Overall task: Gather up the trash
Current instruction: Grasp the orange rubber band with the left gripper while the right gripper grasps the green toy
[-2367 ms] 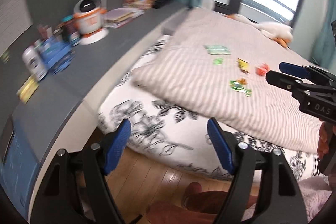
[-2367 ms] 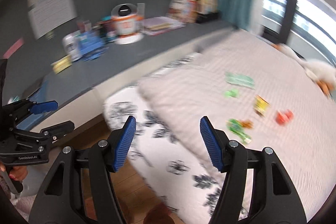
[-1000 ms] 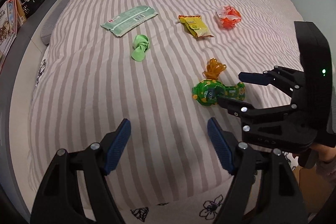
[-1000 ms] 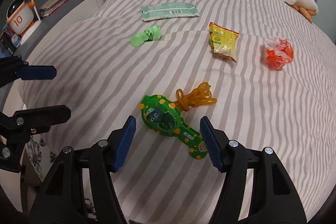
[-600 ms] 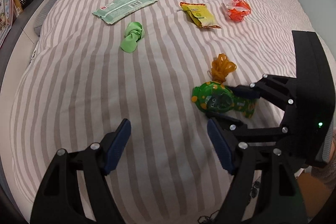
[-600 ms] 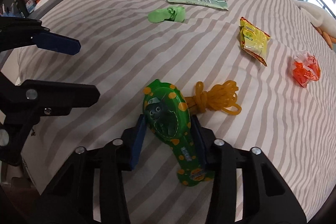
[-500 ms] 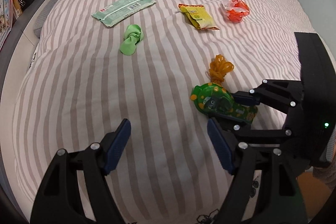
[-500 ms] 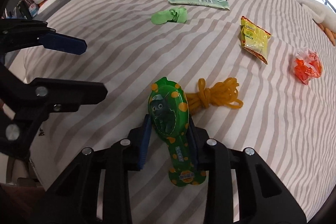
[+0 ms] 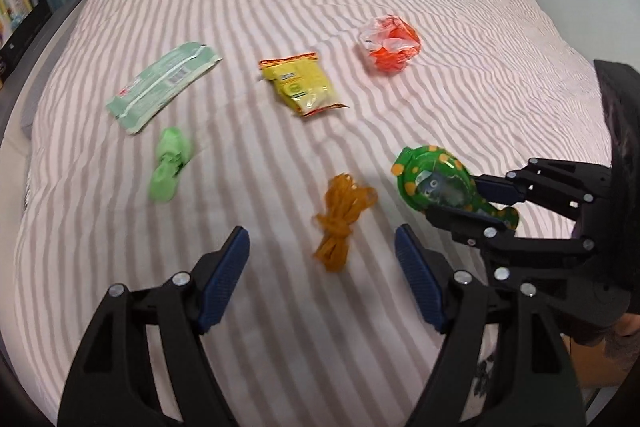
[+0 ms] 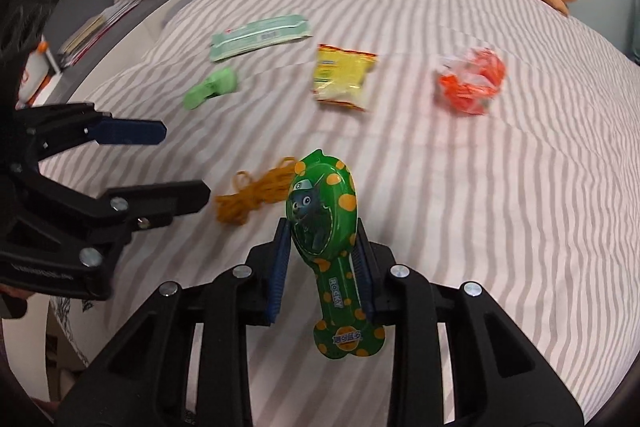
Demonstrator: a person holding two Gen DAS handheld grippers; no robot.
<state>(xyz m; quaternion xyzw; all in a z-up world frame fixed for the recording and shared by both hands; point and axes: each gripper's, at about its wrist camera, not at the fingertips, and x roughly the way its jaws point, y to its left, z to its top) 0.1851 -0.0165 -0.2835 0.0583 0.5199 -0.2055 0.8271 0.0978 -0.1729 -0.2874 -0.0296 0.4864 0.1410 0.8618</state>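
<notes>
Where the left wrist view looks down the bed (image 9: 480,27), the left gripper (image 9: 322,279) stands with fingers wide and nothing between them, above the striped cover near the orange rubber-band bundle (image 9: 343,217). Further off lie a green crumpled scrap (image 9: 170,165), a mint-green wrapper (image 9: 164,85), a yellow snack packet (image 9: 304,85) and a red-and-clear wad (image 9: 390,45), all well apart. At the right edge the right gripper (image 9: 466,201) holds the green spotted toy package (image 9: 434,183) clear of the cover.

In the right wrist view, the right gripper (image 10: 320,265) has its fingers narrow, pads pressed on both sides of the green spotted toy package (image 10: 322,215) at the waist below its round head; the handle end hangs toward the camera. The left gripper (image 10: 160,163) waits open beside the orange rubber-band bundle (image 10: 250,197).

Assessment: the lift appears under way. The package is slick and tapered, so the squeeze should be kept firm and the carry level, without swinging. The left gripper is well placed to take the bundle next; it should descend straight and close low, avoiding a pinch of the cover.
</notes>
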